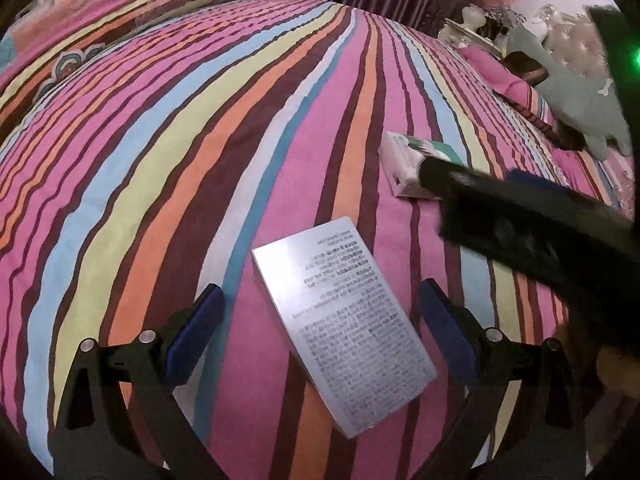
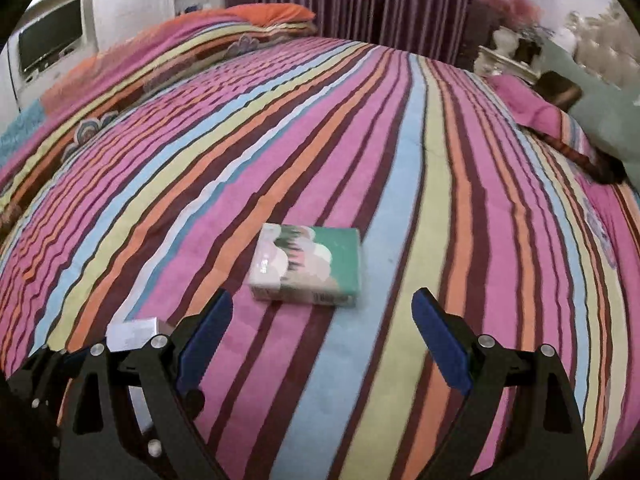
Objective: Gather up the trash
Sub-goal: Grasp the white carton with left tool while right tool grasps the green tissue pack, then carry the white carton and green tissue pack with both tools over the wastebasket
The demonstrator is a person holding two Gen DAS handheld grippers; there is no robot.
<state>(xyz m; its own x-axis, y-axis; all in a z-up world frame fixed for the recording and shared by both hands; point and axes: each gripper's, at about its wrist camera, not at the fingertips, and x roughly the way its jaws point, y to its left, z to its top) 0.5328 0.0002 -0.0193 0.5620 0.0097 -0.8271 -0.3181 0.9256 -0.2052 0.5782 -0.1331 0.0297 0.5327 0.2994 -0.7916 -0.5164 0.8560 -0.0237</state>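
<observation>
On the striped bedcover (image 1: 200,140), the left gripper (image 1: 320,308) was held wide around a silver box (image 1: 344,328); the right gripper (image 2: 322,312) was spread wide just before a tissue pack (image 2: 306,264), untouched.

Striped bed (image 2: 280,152), purple curtains (image 2: 360,0)

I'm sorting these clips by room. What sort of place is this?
Most likely a bedroom: a striped bedspread covers a wide bed, pillows lie at its far end, and purple curtains hang behind.
</observation>
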